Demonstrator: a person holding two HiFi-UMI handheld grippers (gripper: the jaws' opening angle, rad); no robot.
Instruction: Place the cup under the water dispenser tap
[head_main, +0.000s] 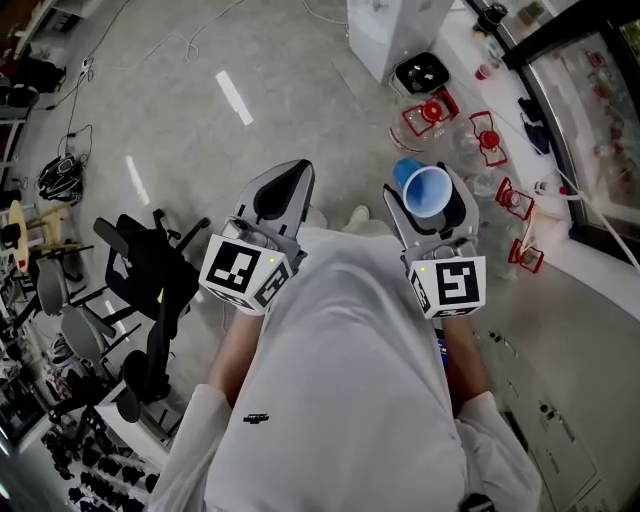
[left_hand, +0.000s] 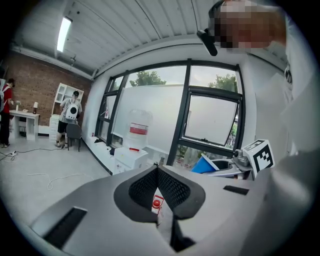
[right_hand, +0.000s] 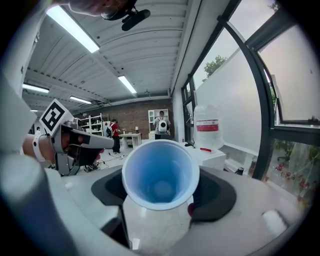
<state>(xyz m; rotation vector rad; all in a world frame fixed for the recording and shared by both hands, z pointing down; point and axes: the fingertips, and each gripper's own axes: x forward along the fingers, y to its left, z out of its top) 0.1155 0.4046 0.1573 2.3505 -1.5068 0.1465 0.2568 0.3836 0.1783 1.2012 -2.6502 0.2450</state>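
Cup (head_main: 428, 190), blue and empty, carried in the right gripper (head_main: 427, 205) in front of the person, in the air above the floor. The right gripper view looks into it: its mouth (right_hand: 160, 172) is tilted up and back toward the person. The right fingers (right_hand: 220, 192) stand wide and pinch the cup's body from both sides, below the rim. The left gripper (head_main: 278, 190) is empty, its fingers (left_hand: 175, 187) pressed together at the tips with nothing between them.

The dispenser (head_main: 390, 30), white with a bottle (right_hand: 207, 130) on top, stands well ahead by the window wall. Its tap cannot be made out from here, and the black square part (head_main: 420, 72) just beside it may be its drip tray.

Handling, as judged: the cup looks light and thin-walled, paper or plastic, so it should dent under a hard squeeze and tip easily once set down. The hold around the mid-body suits it, since the wall there is stiffer than at the rim. It should be brought upright before it goes under the tap.
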